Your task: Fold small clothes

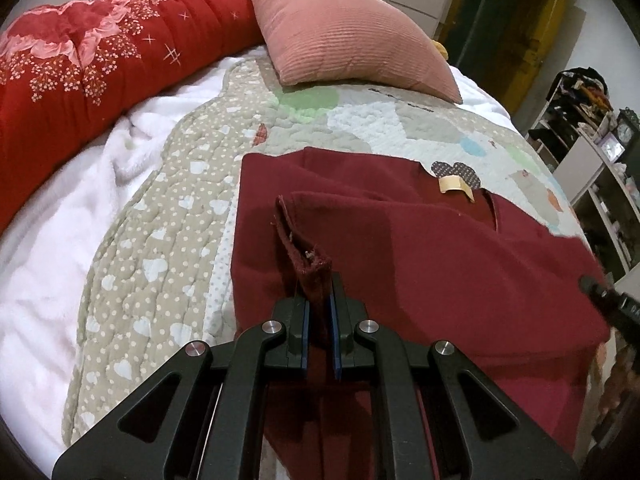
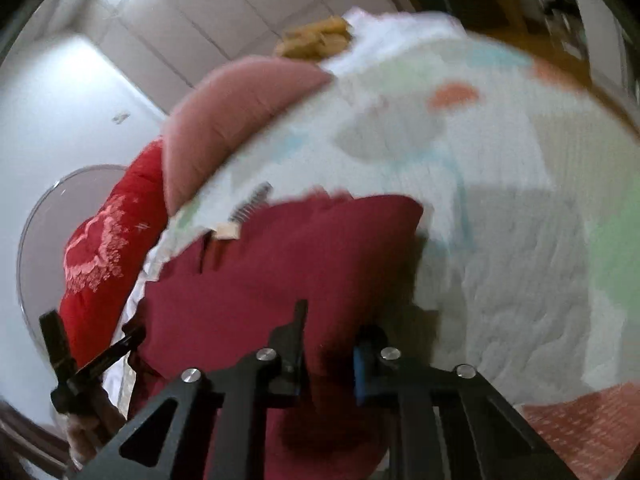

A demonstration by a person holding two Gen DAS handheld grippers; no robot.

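A dark red garment (image 1: 400, 248) lies flat on the patchwork bedcover (image 1: 168, 220), a beige neck label (image 1: 454, 186) at its far edge. My left gripper (image 1: 318, 280) is shut on a raised fold of the garment's near left edge, which stands up between the blue pads. My right gripper (image 1: 600, 292) shows at the garment's right edge. In the blurred right wrist view the garment (image 2: 280, 264) fills the narrow gap between the right gripper's (image 2: 330, 332) fingers, and the pads seem to press on it. The left tool (image 2: 60, 344) and a hand show at lower left.
A pink cushion (image 1: 348, 36) rests at the head of the bed, a rolled red floral quilt (image 1: 80, 60) along the left side over a white fleece blanket (image 1: 60, 260). Open shelves (image 1: 592, 140) crowded with items stand beyond the bed's right edge.
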